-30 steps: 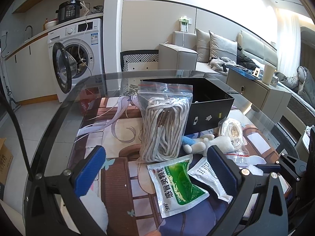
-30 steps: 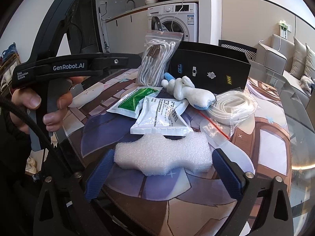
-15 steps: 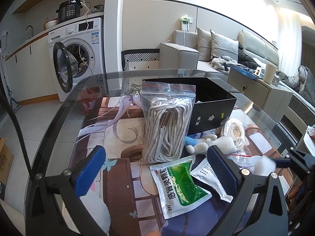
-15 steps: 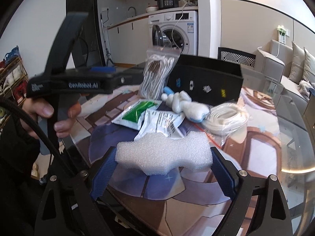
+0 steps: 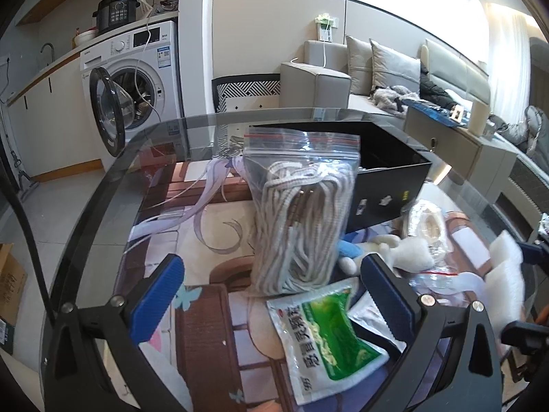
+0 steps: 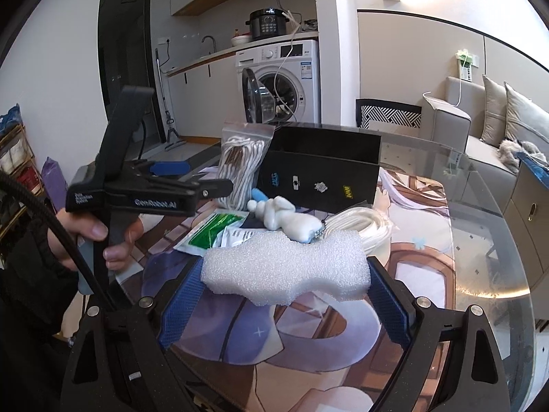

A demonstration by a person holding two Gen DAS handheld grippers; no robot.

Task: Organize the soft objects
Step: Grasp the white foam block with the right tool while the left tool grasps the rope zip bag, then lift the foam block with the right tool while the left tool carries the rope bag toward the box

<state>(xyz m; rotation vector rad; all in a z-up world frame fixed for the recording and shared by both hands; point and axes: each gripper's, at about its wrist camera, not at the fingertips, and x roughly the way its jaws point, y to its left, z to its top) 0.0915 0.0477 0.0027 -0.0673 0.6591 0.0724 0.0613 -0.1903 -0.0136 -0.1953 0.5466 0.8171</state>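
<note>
One foam block (image 6: pixel 286 269), white, porous, wavy-edged, clamped between right gripper (image 6: pixel 286 295) jaws, lifted above table (image 6: pixel 487 240). Left gripper (image 5: pixel 271 295) jaws wide apart, holding nothing. On the table: two zip bags, one of grey rope (image 5: pixel 302 219) leaning on the one black box (image 6: pixel 322 178), one of white cord (image 6: pixel 360 226); one plush toy (image 6: pixel 284 218); two sachets, green (image 5: pixel 326 336) and white (image 6: pixel 236 235).

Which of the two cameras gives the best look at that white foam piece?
The right wrist view: the white foam piece fills the centre, squeezed between the right claw pads. The left wrist view catches only part of it at the far right edge.
</note>
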